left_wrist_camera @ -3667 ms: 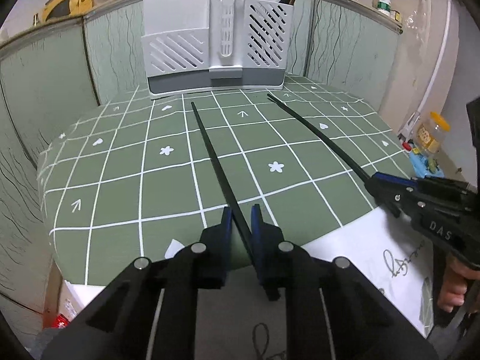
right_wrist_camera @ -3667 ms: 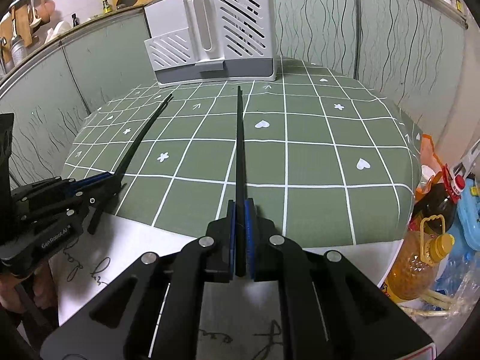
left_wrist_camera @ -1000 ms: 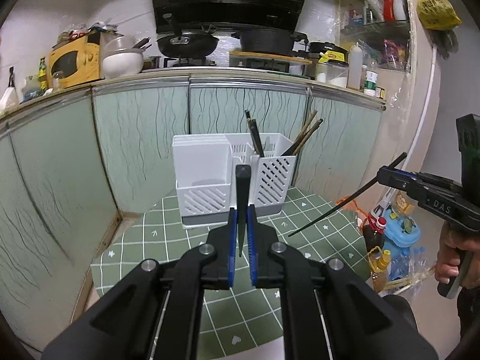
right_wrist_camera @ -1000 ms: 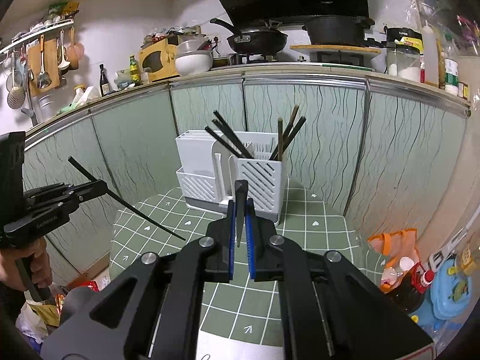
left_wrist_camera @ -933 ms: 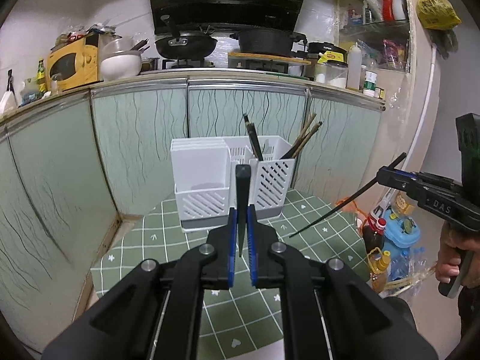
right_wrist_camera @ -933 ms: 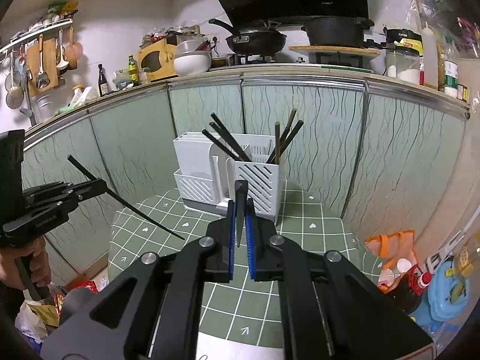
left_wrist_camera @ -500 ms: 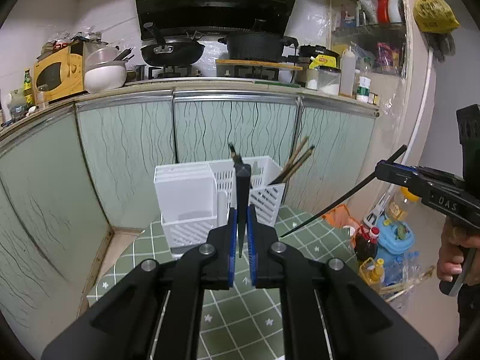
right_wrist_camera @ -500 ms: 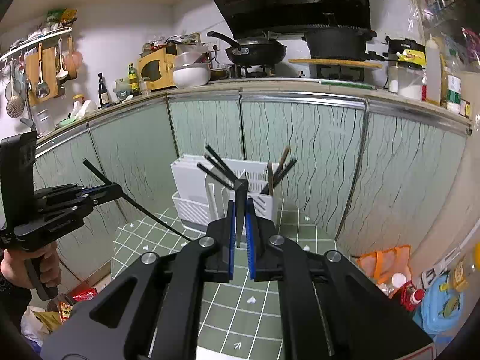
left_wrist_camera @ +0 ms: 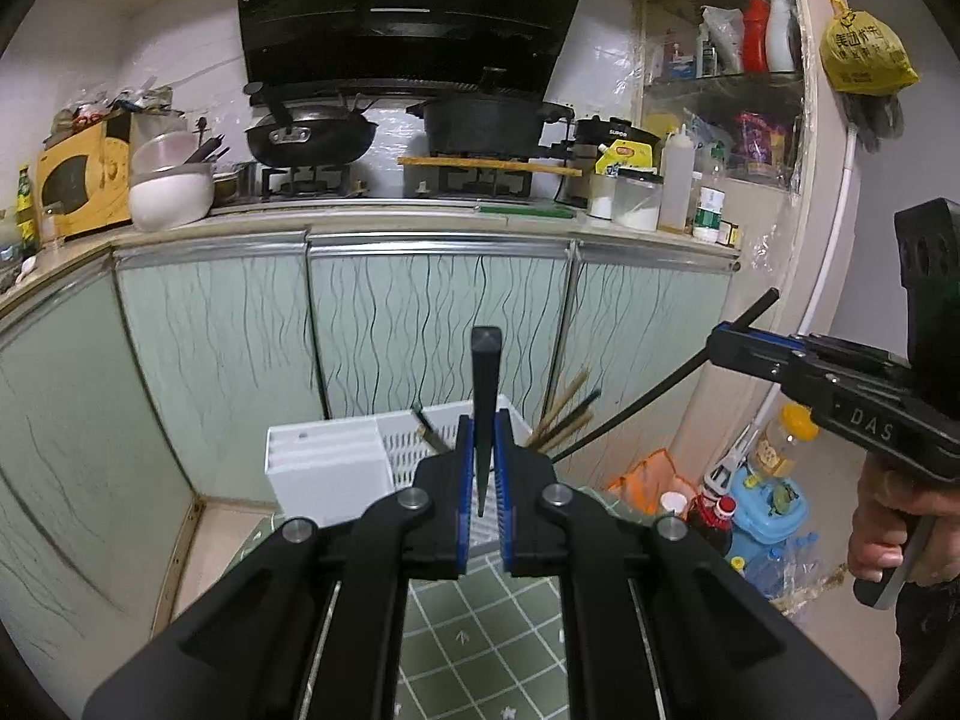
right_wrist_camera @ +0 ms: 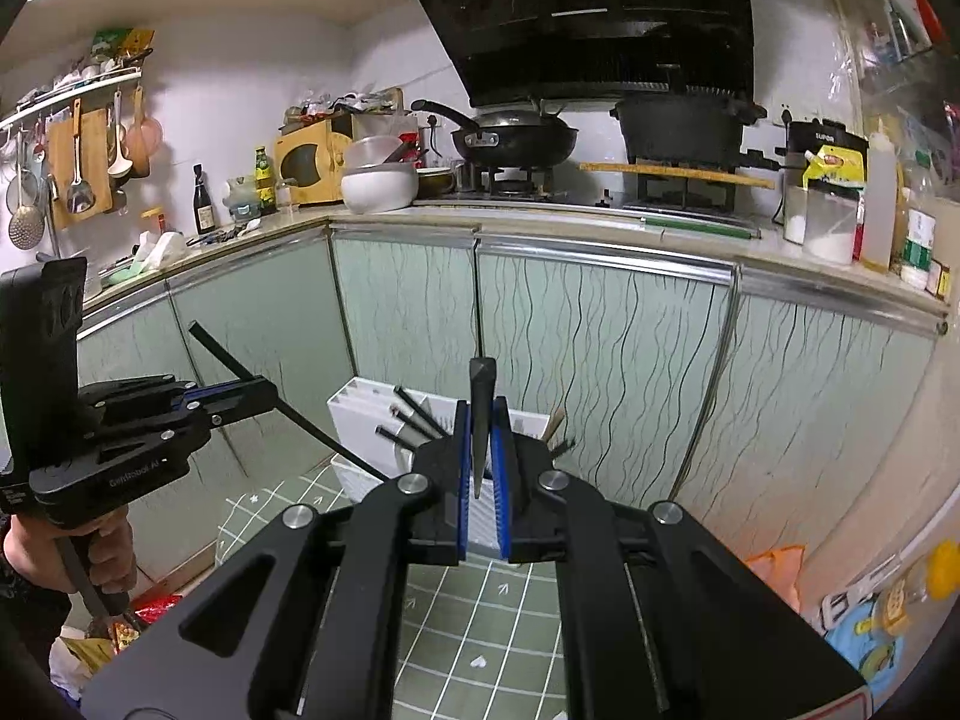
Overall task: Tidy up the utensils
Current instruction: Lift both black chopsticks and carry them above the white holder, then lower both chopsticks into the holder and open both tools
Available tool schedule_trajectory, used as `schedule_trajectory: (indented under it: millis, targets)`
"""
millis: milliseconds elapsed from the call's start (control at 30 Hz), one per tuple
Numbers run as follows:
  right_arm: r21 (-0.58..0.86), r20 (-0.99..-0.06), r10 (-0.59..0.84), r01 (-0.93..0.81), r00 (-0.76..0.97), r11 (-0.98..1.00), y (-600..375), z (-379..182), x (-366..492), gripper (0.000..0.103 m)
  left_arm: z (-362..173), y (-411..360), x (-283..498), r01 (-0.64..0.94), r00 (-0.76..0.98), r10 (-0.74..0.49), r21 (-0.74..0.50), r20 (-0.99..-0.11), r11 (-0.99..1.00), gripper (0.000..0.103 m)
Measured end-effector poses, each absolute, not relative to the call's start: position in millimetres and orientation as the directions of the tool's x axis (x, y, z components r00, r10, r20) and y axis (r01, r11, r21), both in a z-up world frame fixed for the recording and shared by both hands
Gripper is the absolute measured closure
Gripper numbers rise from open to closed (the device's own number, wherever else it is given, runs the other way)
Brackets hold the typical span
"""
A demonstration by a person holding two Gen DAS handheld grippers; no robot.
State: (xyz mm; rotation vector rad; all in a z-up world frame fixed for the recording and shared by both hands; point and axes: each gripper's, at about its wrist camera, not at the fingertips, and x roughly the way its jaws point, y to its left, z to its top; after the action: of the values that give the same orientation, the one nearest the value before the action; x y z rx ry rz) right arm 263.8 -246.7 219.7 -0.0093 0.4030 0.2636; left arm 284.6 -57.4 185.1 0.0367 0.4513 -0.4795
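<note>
My left gripper (left_wrist_camera: 481, 468) is shut on a black chopstick (left_wrist_camera: 485, 378) that stands upright with its thick end up, just in front of the white utensil holder (left_wrist_camera: 327, 468). My right gripper (right_wrist_camera: 480, 468) is shut on a second black chopstick (right_wrist_camera: 481, 408), also upright, above the holder (right_wrist_camera: 360, 414). Each gripper shows in the other's view: the right one (left_wrist_camera: 729, 348) with its chopstick (left_wrist_camera: 648, 402) slanting down toward the holder, the left one (right_wrist_camera: 240, 399) likewise. The holder holds several black and wooden chopsticks (left_wrist_camera: 564, 414).
The holder stands at the far end of a table with a green grid cloth (left_wrist_camera: 480, 648). Pale green cabinet doors (left_wrist_camera: 420, 330) stand behind it under a counter with pans. Bottles and bags (left_wrist_camera: 756, 510) lie on the floor to the right.
Both grippers have risen and moved closer to the holder, keeping hold of their chopsticks. The holder now sits lower in both views, partly behind the fingers.
</note>
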Motion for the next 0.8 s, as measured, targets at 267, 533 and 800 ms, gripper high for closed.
schedule_trajectory:
  millis: [267,533,800]
  targets:
    - [0.04,-0.397,0.241,-0.246,0.886,0.968,-254,232,302,0.097,198,-76,319,0.462,0.8,-0.436,-0.041,-0.413,0.886,0.095]
    - [0.044,-0.44,0.235,-0.24,0.867,0.97,-258,214,342,0.097,181,-92,360,0.462,0.787,-0.424,-0.029,-0.448,0.887,0.095]
    - [0.062,-0.482,0.242,-0.243,0.842,0.968,-257,184,374,0.097,148,-103,388,0.46,0.765,-0.407,-0.019,-0.5,0.888,0.095]
